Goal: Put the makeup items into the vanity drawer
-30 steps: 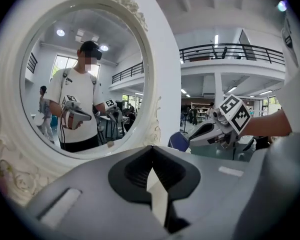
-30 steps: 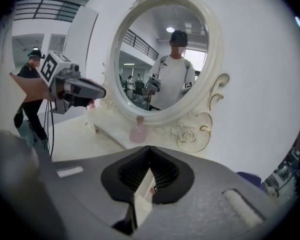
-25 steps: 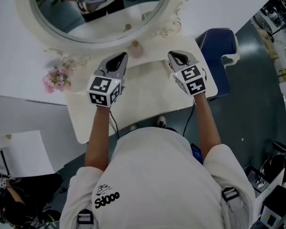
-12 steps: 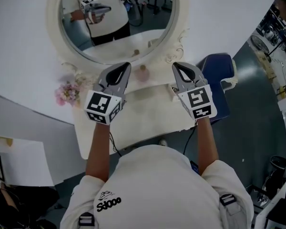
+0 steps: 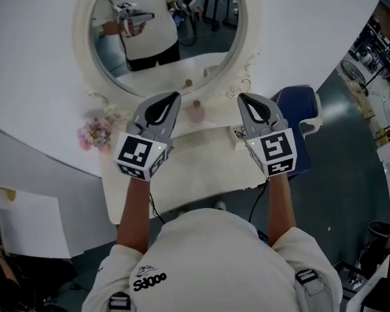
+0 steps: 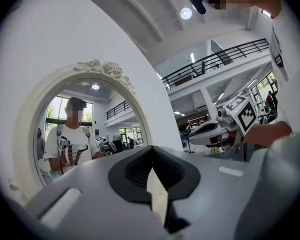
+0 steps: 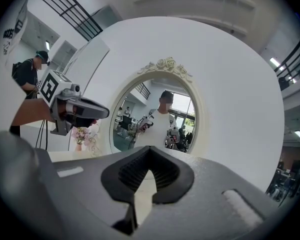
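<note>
A cream vanity table stands against the white wall under an oval mirror. A small pink bottle sits at the table's back edge, between my two grippers. A small flat item lies by the right one; I cannot tell what it is. My left gripper and right gripper hover side by side above the tabletop, both shut and empty. In the left gripper view the jaws meet with nothing between them. The right gripper view shows the same. No drawer is visible.
Pink flowers stand at the table's back left corner. A blue chair is to the right of the table. The mirror frame has carved ornaments at its base. Grey floor and cluttered equipment lie to the far right.
The head view has tilted up, so more of the mirror shows. Both grippers stay shut and side by side, now a little farther forward toward the mirror.
</note>
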A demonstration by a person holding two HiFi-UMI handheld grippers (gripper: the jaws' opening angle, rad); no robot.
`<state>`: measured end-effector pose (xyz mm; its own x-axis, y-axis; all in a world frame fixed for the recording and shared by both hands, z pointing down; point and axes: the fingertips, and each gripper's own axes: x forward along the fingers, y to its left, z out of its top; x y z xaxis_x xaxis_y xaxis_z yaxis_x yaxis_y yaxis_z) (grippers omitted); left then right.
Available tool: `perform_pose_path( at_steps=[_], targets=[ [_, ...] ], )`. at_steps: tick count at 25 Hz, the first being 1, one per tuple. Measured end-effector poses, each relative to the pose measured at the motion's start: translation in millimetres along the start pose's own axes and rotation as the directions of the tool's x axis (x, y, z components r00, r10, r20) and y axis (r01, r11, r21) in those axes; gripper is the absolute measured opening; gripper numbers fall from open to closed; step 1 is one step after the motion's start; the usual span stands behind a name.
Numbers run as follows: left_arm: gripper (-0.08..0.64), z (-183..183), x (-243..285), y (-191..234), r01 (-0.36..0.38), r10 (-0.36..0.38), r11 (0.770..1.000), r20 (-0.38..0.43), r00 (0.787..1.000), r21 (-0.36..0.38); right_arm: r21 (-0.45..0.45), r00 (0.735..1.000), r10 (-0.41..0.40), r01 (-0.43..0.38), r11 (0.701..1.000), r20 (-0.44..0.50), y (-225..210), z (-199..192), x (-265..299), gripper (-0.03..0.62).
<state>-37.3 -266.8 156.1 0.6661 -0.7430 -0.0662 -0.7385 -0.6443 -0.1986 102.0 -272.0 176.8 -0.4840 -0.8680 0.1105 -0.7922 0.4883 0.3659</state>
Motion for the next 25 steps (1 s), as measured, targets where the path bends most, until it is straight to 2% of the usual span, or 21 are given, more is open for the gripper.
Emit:
perform_pose_path(
  at_steps=[25],
  targets=[
    [0.018, -5.8, 3.8, 2.5, 0.007, -0.007, 1.000, -0.021, 1.000, -0.007, -0.005, 0.999, 0.014, -0.015, 1.000, -0.035, -2.0, -10.9, 8.0, 0.002]
  ],
)
